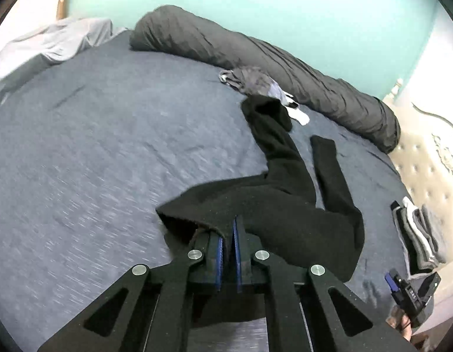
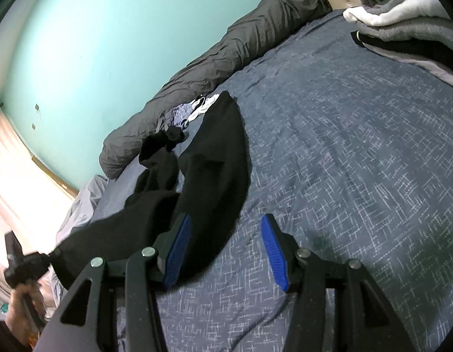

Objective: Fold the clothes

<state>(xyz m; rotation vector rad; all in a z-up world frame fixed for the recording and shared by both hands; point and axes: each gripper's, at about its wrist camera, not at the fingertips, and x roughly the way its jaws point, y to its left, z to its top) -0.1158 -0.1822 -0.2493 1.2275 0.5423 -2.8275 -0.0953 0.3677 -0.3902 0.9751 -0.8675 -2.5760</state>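
Bedsheet point(image 1: 79, 161) motion-blurred; folded stack point(image 2: 402, 14) cut off by frame edge.

The bed point(image 1: 94, 146) (blue patterned cover) carries black trousers point(image 1: 285, 193), a dark bolster point(image 1: 255, 55) upper right, and folded clothes point(image 1: 417, 234) at right.

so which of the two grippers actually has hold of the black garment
The left gripper: its pads are shut on the black garment. The right gripper stands open with only bedspread between its fingers.

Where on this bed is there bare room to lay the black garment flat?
Bare bedspread spreads wide between the crumpled grey sheet, the dark bolster and the black garment. It is crowded beside the bolster, at the small laundry pile, and at the folded stack.
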